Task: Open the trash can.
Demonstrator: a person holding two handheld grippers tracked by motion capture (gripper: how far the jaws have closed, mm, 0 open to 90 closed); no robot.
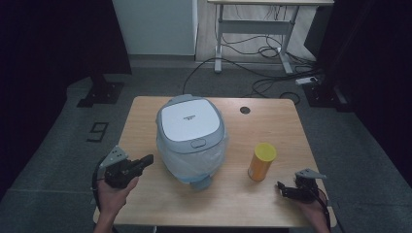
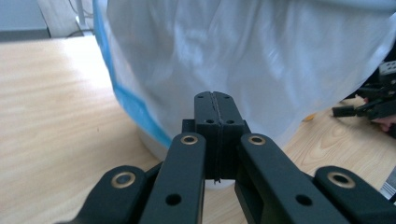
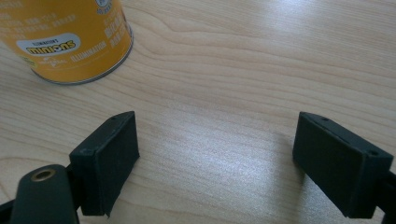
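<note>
You are holding your left claw point(image 1: 145, 160) clenched empty at the rice cooker's point(image 1: 190, 133) nine o'clock; nudging its plastic bag point(image 2: 243, 60) risks tearing it.

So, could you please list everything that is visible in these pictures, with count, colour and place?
Rice cooker with white lid and pale blue body: one, wrapped in thin clear plastic, middle of the table.
Yellow cylindrical can with printed label: one, upright, to the right of the cooker, apart from it.
Light wooden table: one, a dark round hole near its far edge.
White-legged desk: one, on the floor behind, black cables under it.
Left claw: black, jaws shut with nothing between them, pointing at the cooker's near left side.
Right claw: black, jaws open over bare wood, near the can.
Hands: two, at the near table edge.
</note>
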